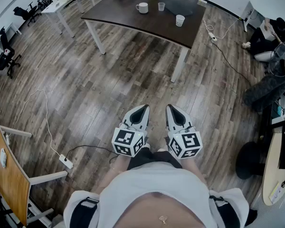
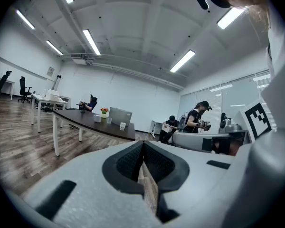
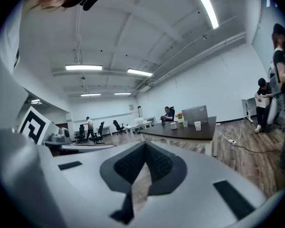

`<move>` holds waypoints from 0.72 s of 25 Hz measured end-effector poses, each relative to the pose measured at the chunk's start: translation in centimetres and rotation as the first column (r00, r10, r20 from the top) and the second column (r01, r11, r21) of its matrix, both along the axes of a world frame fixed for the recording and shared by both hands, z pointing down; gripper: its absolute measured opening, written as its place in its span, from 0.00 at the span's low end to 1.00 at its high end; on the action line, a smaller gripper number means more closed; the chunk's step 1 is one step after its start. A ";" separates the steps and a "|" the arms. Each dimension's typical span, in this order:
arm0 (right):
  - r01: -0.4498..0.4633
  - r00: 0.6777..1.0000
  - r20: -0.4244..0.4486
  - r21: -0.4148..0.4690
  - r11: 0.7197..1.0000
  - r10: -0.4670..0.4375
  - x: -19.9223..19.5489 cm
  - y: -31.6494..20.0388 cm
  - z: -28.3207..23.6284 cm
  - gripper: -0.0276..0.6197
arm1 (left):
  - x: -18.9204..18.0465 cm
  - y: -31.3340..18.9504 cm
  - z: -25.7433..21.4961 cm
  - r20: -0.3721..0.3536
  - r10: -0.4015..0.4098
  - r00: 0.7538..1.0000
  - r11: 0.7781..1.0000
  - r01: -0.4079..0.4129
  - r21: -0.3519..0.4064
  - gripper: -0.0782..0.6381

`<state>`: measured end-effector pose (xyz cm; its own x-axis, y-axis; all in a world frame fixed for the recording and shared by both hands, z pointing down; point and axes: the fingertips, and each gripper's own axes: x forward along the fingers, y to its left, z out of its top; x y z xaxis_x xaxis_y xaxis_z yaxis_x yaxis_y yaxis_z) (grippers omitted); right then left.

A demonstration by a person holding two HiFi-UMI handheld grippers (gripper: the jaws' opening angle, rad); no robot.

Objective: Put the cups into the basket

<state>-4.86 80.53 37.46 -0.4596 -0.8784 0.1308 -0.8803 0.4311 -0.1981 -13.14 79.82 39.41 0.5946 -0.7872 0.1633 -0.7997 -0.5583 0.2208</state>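
Far ahead on a dark brown table stand a white mug, a clear glass and a white paper cup. Behind them sits a grey box-like thing, which may be the basket. My left gripper and right gripper hang side by side over the wooden floor, close to the person's body and well short of the table. Both are shut with nothing between the jaws. The left gripper view shows the paper cup and mug small in the distance. The right gripper view shows the paper cup.
A power strip with its cable lies on the floor at the left, and another by the table's right legs. A wooden chair stands at the near left. People and a curved desk fill the right side.
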 end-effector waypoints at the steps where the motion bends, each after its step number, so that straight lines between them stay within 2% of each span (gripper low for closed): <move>1: 0.001 1.000 -0.002 0.002 1.000 -0.001 -0.1 0.0 -0.1 0.06 | -0.1 0.0 0.0 0.000 0.000 1.000 1.000 0.000 0.001 0.12; 10: 0.010 1.000 -0.011 0.004 1.000 -0.010 -1.2 0.0 0.0 0.06 | -0.9 -0.1 0.2 0.002 0.003 1.000 1.000 -0.003 -0.004 0.12; 15: 0.005 0.998 0.058 0.017 1.000 -0.006 -0.9 -0.3 -0.7 0.06 | -0.8 -0.4 0.0 0.000 0.009 1.000 1.000 -0.009 -0.002 0.12; 18: 0.004 0.999 0.052 0.021 1.000 -0.005 -0.9 -0.8 -0.8 0.06 | -0.9 -0.8 0.0 -0.003 0.009 1.000 1.000 -0.009 -0.004 0.12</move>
<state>-5.74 79.74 36.62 -0.4691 -0.8787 0.0883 -0.8672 0.4395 -0.2341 -14.05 79.06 39.43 0.6023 -0.7812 0.1641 -0.7939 -0.5647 0.2254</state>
